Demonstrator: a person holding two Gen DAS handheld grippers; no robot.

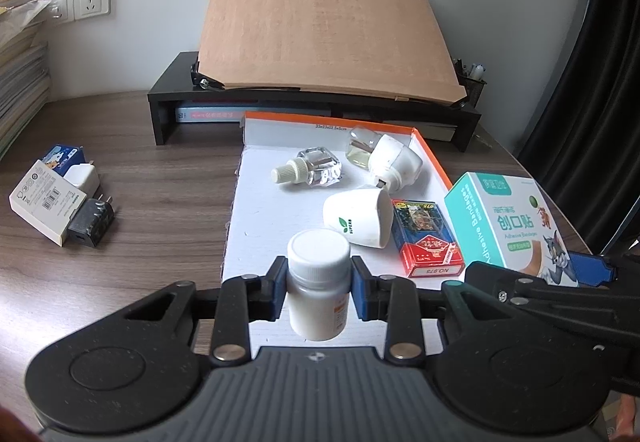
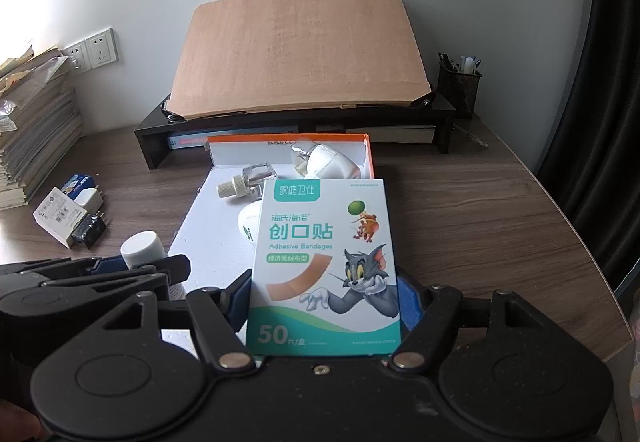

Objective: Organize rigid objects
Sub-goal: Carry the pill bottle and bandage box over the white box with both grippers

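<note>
white bottle (image 1: 318, 282) gripped, bandage box (image 2: 326, 266) gripped

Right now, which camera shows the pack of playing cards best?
The left wrist view: the red and blue card pack lies in plain sight in the white tray. In the right wrist view the bandage box hides it.

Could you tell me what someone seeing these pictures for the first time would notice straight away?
Most striking is the teal adhesive bandage box with its cartoon cat, held upright between the right gripper fingers above the shallow white tray. Next comes the white pill bottle, clamped by the left gripper at the tray's near end. Behind them, a large tan board leans on the black monitor riser.
</note>
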